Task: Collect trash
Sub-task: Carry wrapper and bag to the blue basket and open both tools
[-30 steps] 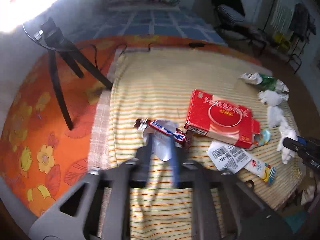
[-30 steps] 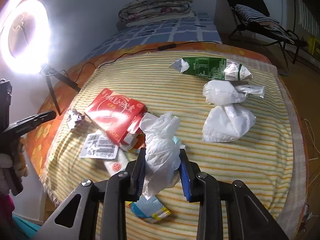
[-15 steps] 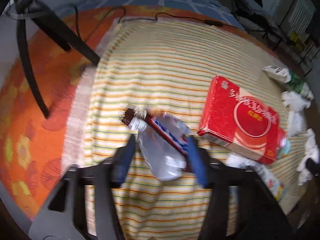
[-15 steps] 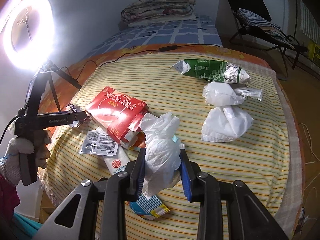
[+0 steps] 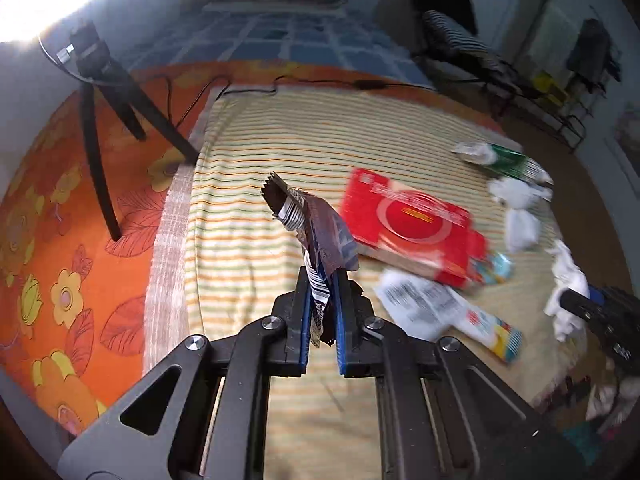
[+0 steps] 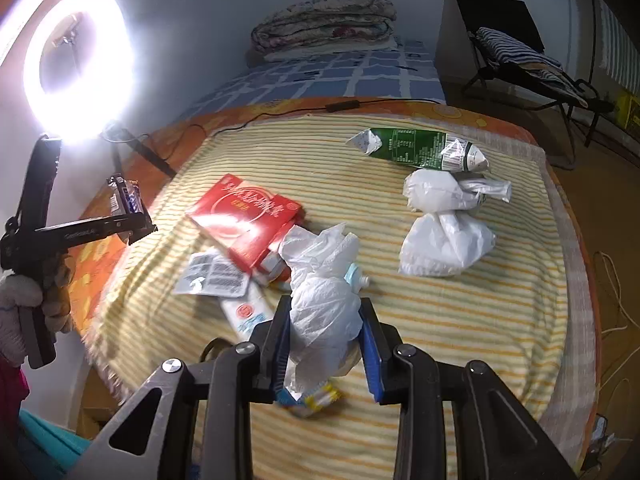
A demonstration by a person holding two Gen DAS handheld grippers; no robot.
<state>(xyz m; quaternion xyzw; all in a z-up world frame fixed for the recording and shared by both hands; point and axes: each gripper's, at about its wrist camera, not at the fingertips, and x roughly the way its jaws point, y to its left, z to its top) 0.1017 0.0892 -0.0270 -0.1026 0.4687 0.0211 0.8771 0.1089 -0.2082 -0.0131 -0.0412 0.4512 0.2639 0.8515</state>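
Two fisheye views look along hand-held grippers over a yellow striped cloth (image 6: pixel 460 320) spread on an orange flowered cover (image 5: pixel 72 240), with litter scattered across it.

In the left wrist view, the left gripper (image 5: pixel 323 312) has its blue-padded jaws pinched narrowly on a brown candy bar wrapper (image 5: pixel 316 232), which stands up out of the jaws and leans toward 11 o'clock, lifted clear of the cloth. At 2 o'clock from the wrapper a flat red box (image 5: pixel 412 224) lies on the cloth. At 4 o'clock from the gripper a white barcode label (image 5: pixel 420 304) lies just beside a small white tube-like packet (image 5: pixel 488 328). A black tripod (image 5: pixel 108 92) stands at 10 o'clock on the orange cover.

In the right wrist view, the right gripper (image 6: pixel 326 340) clamps a crumpled white plastic bag (image 6: pixel 324 292) between its blue pads; the bag bulges upward from the jaws. The red box (image 6: pixel 244 216) sits at 11 o'clock from that bag, the barcode label (image 6: pixel 212 276) at 9 o'clock. At 1 o'clock a knotted white bag (image 6: pixel 444 244) rests on the cloth, with another white bag (image 6: pixel 440 192) touching it behind, and a green carton (image 6: pixel 416 148) beyond. A ring light (image 6: pixel 76 64) glows at 10 o'clock. The left gripper (image 6: pixel 136 220) shows at 9 o'clock, holding the wrapper (image 6: pixel 126 196) above the cover's edge
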